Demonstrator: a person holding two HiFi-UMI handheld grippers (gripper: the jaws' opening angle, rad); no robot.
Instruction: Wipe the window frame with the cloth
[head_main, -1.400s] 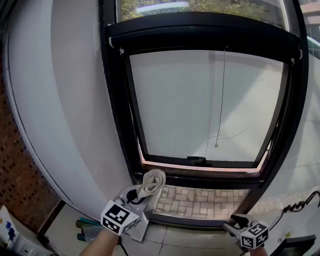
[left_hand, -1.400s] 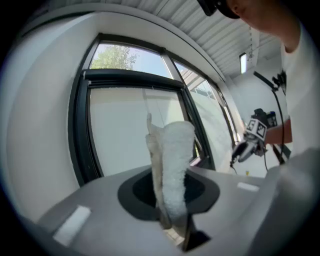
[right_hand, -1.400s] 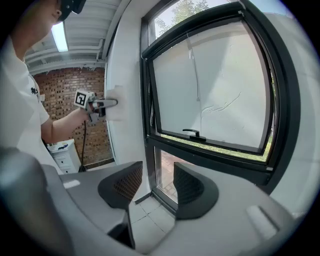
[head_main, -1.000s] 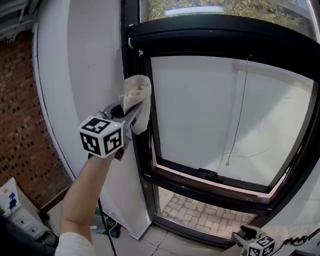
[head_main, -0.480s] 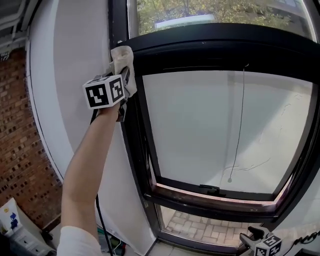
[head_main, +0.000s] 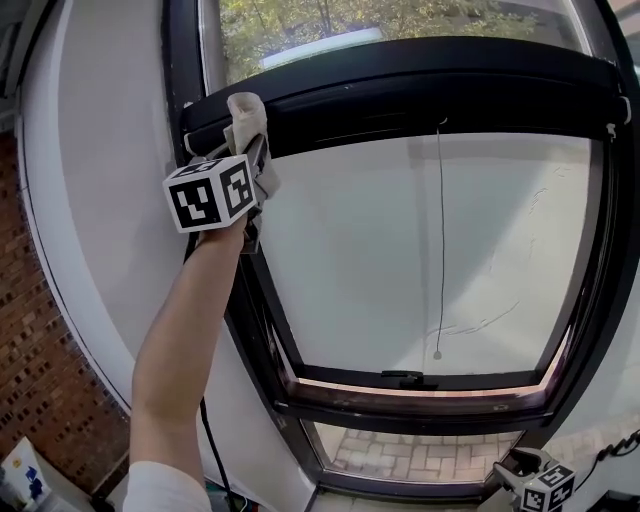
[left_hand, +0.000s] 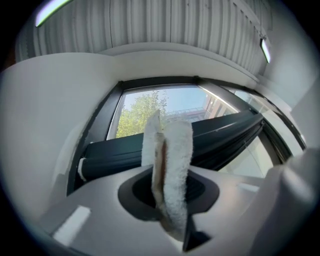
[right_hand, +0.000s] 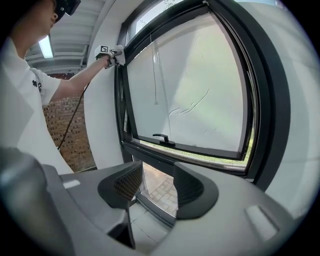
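Holding the cloth (head_main: 246, 112) clamped upright, left gripper (head_main: 254, 150) sits at the top-left corner of the window frame (head_main: 420, 70); top rail runs off rightward. Right gripper (right_hand: 157, 186), jaws apart and empty, hangs by the bottom-right corner.

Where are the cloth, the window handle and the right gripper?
cloth (head_main: 246, 112), head view, its upper fold.
window handle (head_main: 402, 377), head view, middle of the black lever.
right gripper (right_hand: 157, 182), right gripper view, midway between its open jaws.
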